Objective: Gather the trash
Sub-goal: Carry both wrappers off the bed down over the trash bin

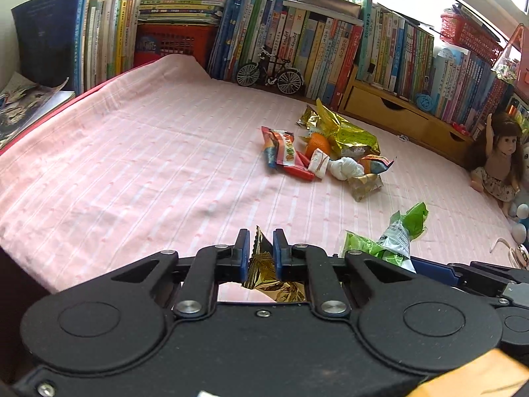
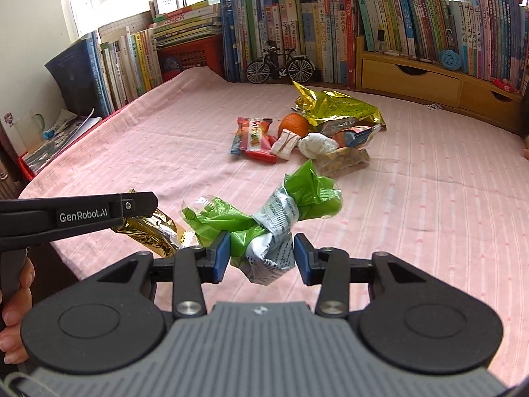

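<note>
My left gripper (image 1: 261, 243) is shut on a crumpled gold foil wrapper (image 1: 264, 264) near the front edge of the pink bedsheet (image 1: 148, 165). My right gripper (image 2: 261, 253) is shut on a green and white plastic wrapper (image 2: 274, 215), which bulges out above the blue pads (image 2: 221, 254). The same green wrapper (image 1: 396, 238) shows in the left wrist view, low on the right. Further back lies a pile of trash: a gold foil bag (image 2: 337, 109), an orange (image 2: 294, 124), a red snack wrapper (image 2: 253, 137) and a white wad (image 2: 315, 144). The left gripper's side (image 2: 99, 213) and its gold wrapper (image 2: 152, 231) sit left of my right gripper.
Rows of books (image 2: 297, 33) line the back and left. A toy bicycle (image 2: 281, 66) and wooden drawers (image 2: 429, 79) stand at the back. A doll (image 1: 496, 155) sits at the right edge. A hand (image 2: 13, 314) grips the left handle.
</note>
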Demonstrator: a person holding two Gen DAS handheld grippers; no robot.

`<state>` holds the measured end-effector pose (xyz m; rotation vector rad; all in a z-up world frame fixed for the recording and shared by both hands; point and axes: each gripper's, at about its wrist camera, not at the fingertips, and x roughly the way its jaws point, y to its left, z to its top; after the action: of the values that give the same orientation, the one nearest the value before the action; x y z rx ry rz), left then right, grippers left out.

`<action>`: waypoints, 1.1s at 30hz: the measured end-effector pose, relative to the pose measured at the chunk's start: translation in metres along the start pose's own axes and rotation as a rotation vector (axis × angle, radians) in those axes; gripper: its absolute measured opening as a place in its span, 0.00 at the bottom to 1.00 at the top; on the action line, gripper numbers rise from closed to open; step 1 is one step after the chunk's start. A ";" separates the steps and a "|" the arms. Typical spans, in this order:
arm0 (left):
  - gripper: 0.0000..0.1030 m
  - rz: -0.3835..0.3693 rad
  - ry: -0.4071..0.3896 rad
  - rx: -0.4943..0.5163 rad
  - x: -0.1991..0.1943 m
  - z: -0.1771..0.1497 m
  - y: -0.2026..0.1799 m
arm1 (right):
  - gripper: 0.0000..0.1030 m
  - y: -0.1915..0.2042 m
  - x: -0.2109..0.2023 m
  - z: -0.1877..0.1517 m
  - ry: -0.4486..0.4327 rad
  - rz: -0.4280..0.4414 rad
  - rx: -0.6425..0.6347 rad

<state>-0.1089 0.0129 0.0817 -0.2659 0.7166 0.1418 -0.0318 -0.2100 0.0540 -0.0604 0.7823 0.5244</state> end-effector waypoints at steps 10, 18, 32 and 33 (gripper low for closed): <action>0.10 0.069 0.020 -0.038 -0.086 -0.056 0.070 | 0.45 0.074 -0.032 -0.049 0.037 0.050 -0.042; 0.09 0.110 0.061 -0.095 -0.118 -0.102 0.108 | 0.44 0.113 -0.048 -0.088 0.082 0.058 -0.100; 0.09 0.181 0.117 -0.177 -0.120 -0.162 0.127 | 0.44 0.133 -0.042 -0.139 0.147 0.128 -0.216; 0.09 0.180 0.130 -0.179 -0.113 -0.169 0.128 | 0.44 0.133 -0.037 -0.147 0.148 0.133 -0.236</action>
<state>-0.3279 0.0822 0.0104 -0.3843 0.8585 0.3638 -0.2127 -0.1454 -0.0074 -0.2693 0.8698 0.7434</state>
